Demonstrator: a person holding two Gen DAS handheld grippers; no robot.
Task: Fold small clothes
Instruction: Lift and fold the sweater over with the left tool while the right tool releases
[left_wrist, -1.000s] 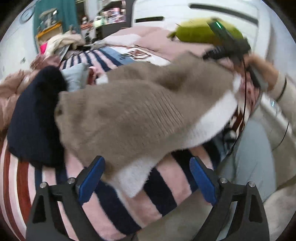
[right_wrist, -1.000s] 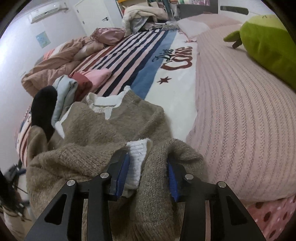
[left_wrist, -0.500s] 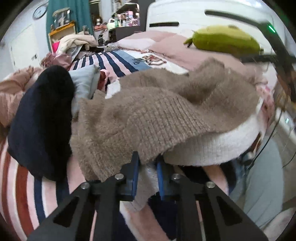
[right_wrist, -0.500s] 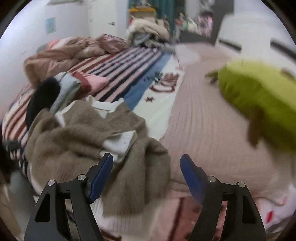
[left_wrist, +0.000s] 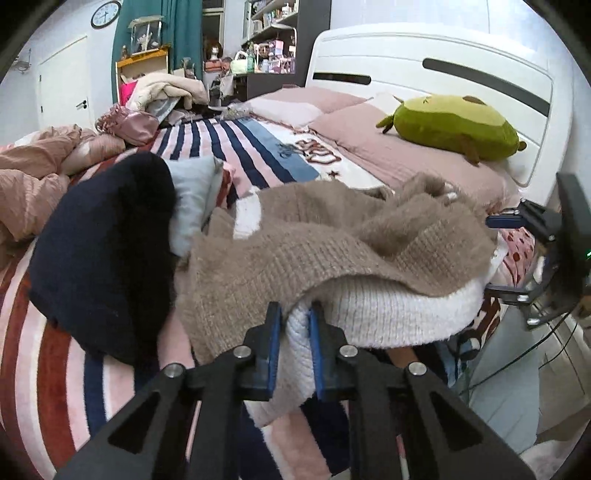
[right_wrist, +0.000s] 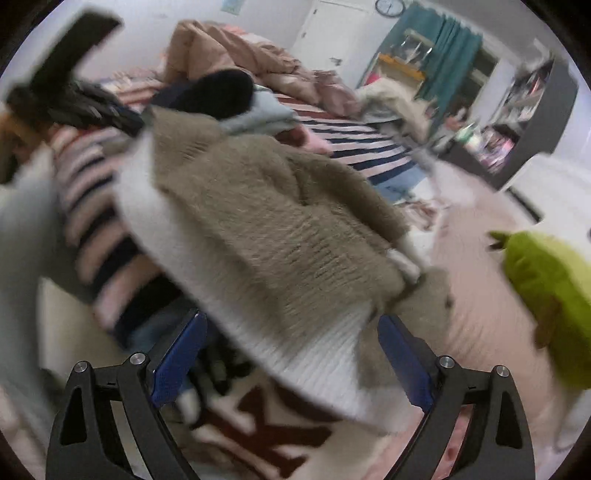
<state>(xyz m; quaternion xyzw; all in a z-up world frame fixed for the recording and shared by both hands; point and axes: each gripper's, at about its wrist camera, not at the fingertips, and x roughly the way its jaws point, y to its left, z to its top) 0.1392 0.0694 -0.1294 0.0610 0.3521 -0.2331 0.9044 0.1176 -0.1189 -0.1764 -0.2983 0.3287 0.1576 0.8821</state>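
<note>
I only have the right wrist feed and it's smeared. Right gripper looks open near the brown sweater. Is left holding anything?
Observer: Yes. The left gripper is shut on the white ribbed hem of the brown sweater.
Operator: Which part of the hem?
Observer: Its near corner, at the front edge of the bed; the hem runs from there toward the right gripper.
Operator: That dark lump behind the sweater, what is it?
Observer: A navy garment beside the sweater, with a light blue folded piece behind it.
Operator: Is right touching the sweater?
Observer: From the left view its fingers stand open just off the sweater's far edge; I cannot tell contact.
</note>
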